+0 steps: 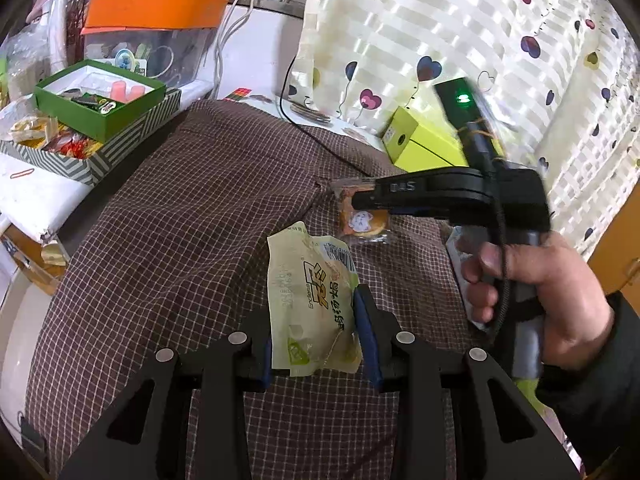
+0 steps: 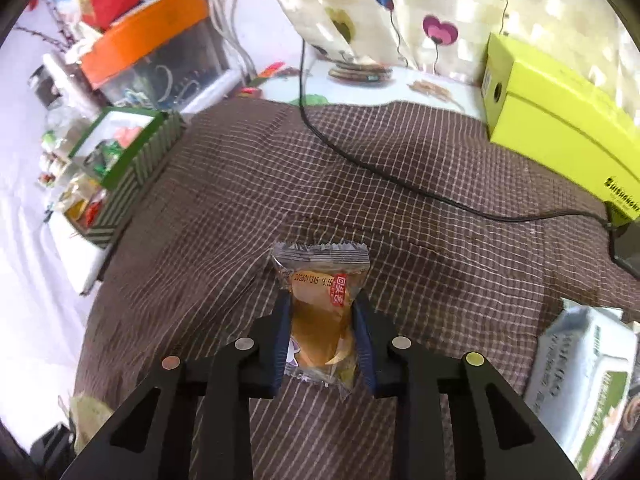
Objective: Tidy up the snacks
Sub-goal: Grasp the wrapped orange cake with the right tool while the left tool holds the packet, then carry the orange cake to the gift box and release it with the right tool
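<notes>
My left gripper [image 1: 316,320] is shut on a pale green snack packet [image 1: 312,300] with yellow and black print, held above the brown checked cloth [image 1: 180,220]. My right gripper [image 2: 322,320] is shut on an orange wrapped cake [image 2: 320,312] with a clear crimped wrapper and a red label. In the left wrist view the right gripper [image 1: 360,204] comes in from the right with that cake [image 1: 362,222] in its jaws. A striped box [image 1: 92,156] holding wrapped snacks sits at the far left, with a green box [image 1: 100,98] on top of it.
A lime-green box [image 2: 560,120] stands at the back right. A black cable [image 2: 400,180] runs across the cloth. A white tissue pack [image 2: 580,376] lies at the right. An orange-lidded clear bin [image 1: 152,24] stands behind the striped box. A heart-print curtain [image 1: 460,40] hangs at the back.
</notes>
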`<state>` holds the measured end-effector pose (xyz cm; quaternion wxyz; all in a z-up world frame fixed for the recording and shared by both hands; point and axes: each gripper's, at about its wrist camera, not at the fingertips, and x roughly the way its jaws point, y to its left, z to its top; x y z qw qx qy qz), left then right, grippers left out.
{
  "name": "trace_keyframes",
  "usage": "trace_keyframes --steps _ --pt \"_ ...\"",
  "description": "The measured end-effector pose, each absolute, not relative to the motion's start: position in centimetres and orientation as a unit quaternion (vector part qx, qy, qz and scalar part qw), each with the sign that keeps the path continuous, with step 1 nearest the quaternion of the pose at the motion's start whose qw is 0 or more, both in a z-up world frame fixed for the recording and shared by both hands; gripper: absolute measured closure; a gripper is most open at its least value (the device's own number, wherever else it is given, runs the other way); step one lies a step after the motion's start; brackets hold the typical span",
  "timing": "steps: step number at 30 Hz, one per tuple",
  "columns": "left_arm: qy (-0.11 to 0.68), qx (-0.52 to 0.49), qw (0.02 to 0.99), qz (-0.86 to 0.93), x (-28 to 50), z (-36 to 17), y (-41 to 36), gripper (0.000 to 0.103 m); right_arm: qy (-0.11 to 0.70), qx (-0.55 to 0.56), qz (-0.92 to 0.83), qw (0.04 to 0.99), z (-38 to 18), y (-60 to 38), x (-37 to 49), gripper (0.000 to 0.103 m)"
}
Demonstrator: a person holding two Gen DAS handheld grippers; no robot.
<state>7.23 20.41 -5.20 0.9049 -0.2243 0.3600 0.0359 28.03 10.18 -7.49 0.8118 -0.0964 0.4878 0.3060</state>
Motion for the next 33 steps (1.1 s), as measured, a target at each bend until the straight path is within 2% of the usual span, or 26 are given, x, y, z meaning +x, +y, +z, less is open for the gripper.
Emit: trace_keyframes --steps 22,33 --pt "0.339 -0.186 0.922 0.003 4.0 -0.5 15.5 0.068 0.421 -0.031 0.350 0.837 -0.1 -0.8 16.7 0.077" --pt "0.339 -0.154 0.927 -0.034 3.9 1.4 10.8 0.068 0.394 0.009 0.333 0.857 1.4 -7.4 13.4 0.077"
